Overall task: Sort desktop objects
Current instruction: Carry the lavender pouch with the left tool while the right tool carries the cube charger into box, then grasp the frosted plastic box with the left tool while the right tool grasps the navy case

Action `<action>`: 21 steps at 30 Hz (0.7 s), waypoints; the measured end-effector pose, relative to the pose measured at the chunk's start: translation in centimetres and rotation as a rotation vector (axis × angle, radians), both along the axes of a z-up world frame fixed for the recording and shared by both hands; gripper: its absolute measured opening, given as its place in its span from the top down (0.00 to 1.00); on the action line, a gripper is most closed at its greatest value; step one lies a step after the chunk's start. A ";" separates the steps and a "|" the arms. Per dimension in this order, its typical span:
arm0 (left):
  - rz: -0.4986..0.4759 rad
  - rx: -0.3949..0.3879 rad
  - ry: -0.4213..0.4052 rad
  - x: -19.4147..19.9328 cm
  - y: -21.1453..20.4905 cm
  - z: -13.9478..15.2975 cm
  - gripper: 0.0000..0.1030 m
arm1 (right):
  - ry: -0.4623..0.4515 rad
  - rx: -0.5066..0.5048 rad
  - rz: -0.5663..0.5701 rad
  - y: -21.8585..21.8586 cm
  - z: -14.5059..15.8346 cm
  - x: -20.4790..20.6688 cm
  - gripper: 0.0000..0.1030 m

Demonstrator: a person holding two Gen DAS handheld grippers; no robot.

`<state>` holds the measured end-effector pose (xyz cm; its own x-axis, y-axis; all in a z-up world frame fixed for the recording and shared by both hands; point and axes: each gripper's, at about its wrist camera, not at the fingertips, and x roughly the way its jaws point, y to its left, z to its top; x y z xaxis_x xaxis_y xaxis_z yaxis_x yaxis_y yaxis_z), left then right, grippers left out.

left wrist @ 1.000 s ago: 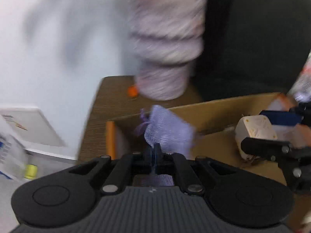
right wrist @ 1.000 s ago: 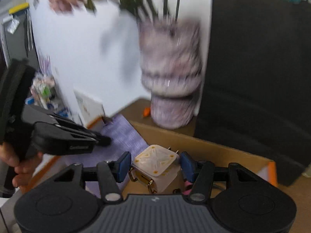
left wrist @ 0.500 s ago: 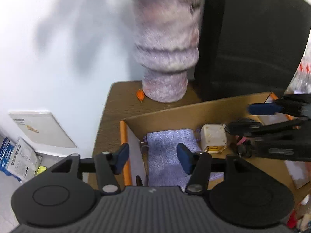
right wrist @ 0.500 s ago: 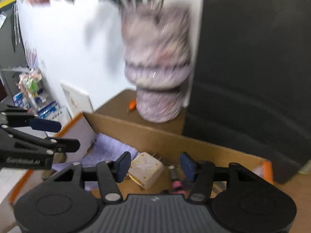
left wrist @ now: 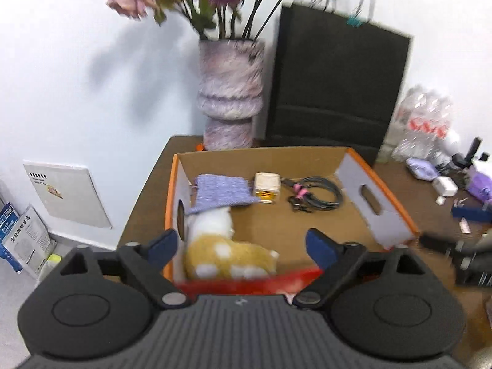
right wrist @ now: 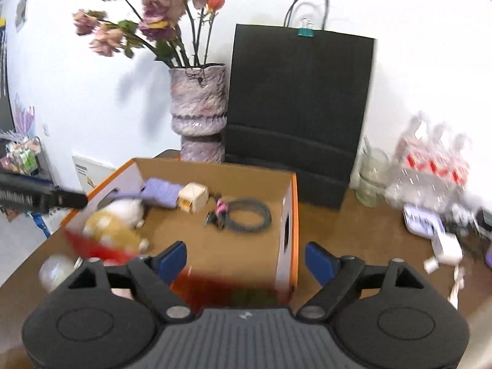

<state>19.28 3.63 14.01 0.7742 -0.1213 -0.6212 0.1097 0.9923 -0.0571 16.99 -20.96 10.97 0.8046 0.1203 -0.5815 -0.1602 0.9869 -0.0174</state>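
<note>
An open cardboard box [left wrist: 372, 196] with orange edges stands on the brown desk [right wrist: 363, 236]. In it lie a purple knitted pouch [left wrist: 224, 189], a cream cube charger [left wrist: 267, 184], a coiled grey cable [left wrist: 316, 195] and a yellow-and-white plush toy [left wrist: 227, 249]. The same pouch [right wrist: 161, 192], charger [right wrist: 193, 198], cable [right wrist: 246, 212] and plush [right wrist: 113, 224] show in the right wrist view. My left gripper [left wrist: 243, 246] is open and empty above the box's near edge. My right gripper [right wrist: 246, 256] is open and empty, pulled back over the near wall.
A purple vase [right wrist: 200, 120] with flowers and a black paper bag [right wrist: 298, 113] stand behind the box. A glass jar [right wrist: 370, 181], wrapped packets [right wrist: 430, 169] and small white adapters [right wrist: 446, 246] lie to the right. A clear ball [right wrist: 57, 272] sits at the near left.
Both grippers have let go and pulled up and back. The pouch left my left gripper and the charger left my right; both now lie in the box. Both sets of jaws opened wider.
</note>
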 end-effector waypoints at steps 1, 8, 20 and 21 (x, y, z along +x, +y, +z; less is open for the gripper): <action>0.006 -0.010 -0.029 -1.6 -0.2 -0.2 0.02 | -0.005 0.010 -0.002 -0.2 -0.8 -1.6 0.18; 0.020 -0.027 -0.156 -12.5 -1.6 -4.3 0.00 | -0.013 0.013 -0.022 -0.7 -6.7 -10.7 0.17; -0.032 -0.016 -0.170 -21.0 -4.5 -8.7 0.00 | -0.018 0.129 0.015 -1.3 -9.6 -16.7 0.16; -0.038 -0.007 -0.167 -21.1 -4.8 -8.9 0.00 | -0.012 0.128 0.014 -1.2 -9.7 -16.6 0.16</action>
<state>-1.83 -1.14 5.15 0.8612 -0.1560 -0.4837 0.1555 0.9870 -0.0414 0.38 -22.19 1.27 0.8093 0.2042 -0.5508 -0.1742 0.9789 0.1070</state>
